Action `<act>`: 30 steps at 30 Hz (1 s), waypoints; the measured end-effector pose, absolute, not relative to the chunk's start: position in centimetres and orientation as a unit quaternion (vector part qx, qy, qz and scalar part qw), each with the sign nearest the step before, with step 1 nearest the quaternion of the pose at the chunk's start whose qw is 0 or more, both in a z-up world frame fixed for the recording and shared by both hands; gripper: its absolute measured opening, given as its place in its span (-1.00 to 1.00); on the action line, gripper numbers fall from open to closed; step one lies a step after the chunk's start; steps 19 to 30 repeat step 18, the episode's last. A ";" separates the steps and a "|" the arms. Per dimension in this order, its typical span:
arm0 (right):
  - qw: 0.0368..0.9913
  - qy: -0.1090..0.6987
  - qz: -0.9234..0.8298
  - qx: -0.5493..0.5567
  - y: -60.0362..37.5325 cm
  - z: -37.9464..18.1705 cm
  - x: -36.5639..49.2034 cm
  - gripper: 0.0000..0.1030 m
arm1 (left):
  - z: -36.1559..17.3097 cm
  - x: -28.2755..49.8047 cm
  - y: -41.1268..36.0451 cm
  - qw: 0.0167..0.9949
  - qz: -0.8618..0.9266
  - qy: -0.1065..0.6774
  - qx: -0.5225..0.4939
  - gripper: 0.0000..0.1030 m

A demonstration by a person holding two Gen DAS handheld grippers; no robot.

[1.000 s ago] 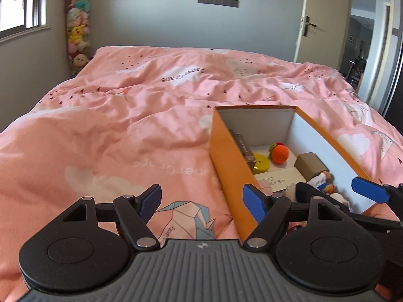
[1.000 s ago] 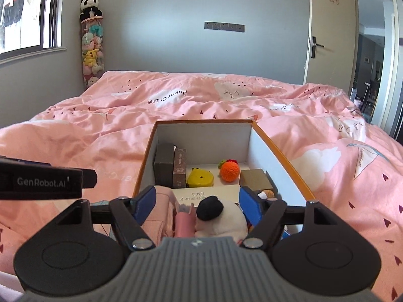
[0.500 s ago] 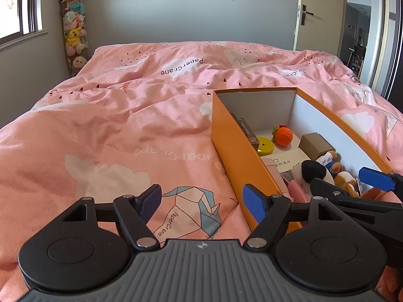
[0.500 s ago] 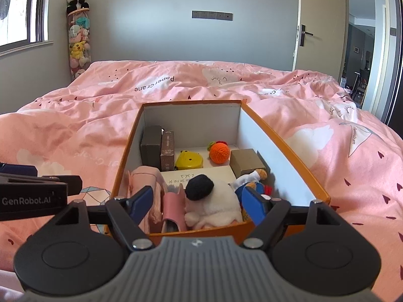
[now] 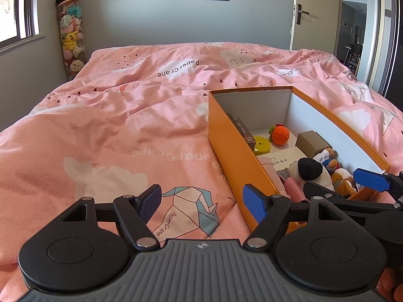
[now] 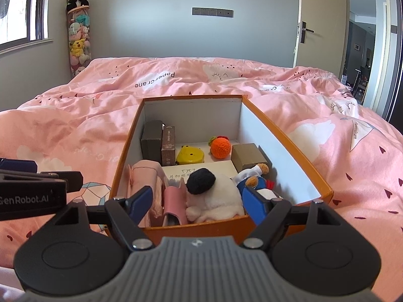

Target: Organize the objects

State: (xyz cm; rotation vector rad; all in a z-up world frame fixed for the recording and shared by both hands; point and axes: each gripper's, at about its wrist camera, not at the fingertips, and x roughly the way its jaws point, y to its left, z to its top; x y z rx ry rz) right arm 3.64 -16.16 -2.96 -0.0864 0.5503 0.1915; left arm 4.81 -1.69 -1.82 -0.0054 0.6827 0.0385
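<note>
Right wrist view shows the right tongs (image 6: 196, 198) standing wide apart with nothing pressed between the blue pads; they have just spread a little further. They hover at the near end of the orange box (image 6: 297, 162), which sits on the bed's pink quilt (image 6: 340, 151).

Just past the pads, at 12 o'clock, lies the white plush toy (image 6: 214, 197) with its black knitted cap. It looks soft, light and squashy, so a grip across the round body should sink in and hold. At 11 o'clock a pink pouch (image 6: 173, 198) stands on end beside a folded pink cloth (image 6: 147, 176); both look limp and would fold if pinched at an edge. At 1 o'clock a small bear doll (image 6: 254, 176) in blue and white lies slumped.

Further in, a flat white card box (image 6: 216, 170) looks stiff and awkward to lift from above. Beyond it sit a yellow plastic case (image 6: 190, 154), smooth and likely slippery, and a crocheted orange ball (image 6: 221, 147), grippy and yielding. Two dark upright boxes (image 6: 160, 142) lean on the left wall at 11 o'clock; a tan carton (image 6: 248, 156) rests at 1 o'clock. These are rigid, best taken across flat faces.

Left wrist view shows the left tongs (image 5: 201, 198) also apart and empty, over the quilt at the box's 9 o'clock side.
</note>
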 end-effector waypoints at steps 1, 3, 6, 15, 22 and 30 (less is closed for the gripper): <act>0.957 0.271 0.095 -0.043 -16.2 -3.0 3.6 0.54 | -1.8 4.8 -1.7 0.942 0.019 0.335 -0.002 0.67; 0.957 0.271 0.094 -0.043 -16.2 -3.0 3.6 0.54 | -1.8 4.8 -1.7 0.942 0.019 0.334 -0.002 0.67; 0.957 0.270 0.094 -0.043 -16.1 -3.0 3.5 0.54 | -1.8 4.8 -1.7 0.942 0.019 0.335 -0.002 0.67; 0.958 0.268 0.094 -0.044 -16.1 -2.9 3.5 0.54 | -1.6 4.7 -1.7 0.943 0.019 0.334 -0.002 0.67; 0.958 0.268 0.094 -0.044 -16.1 -2.9 3.5 0.54 | -1.7 4.7 -1.6 0.942 0.019 0.335 -0.003 0.67; 0.958 0.268 0.094 -0.044 -16.1 -2.9 3.5 0.54 | -1.7 4.7 -1.6 0.942 0.019 0.335 -0.003 0.67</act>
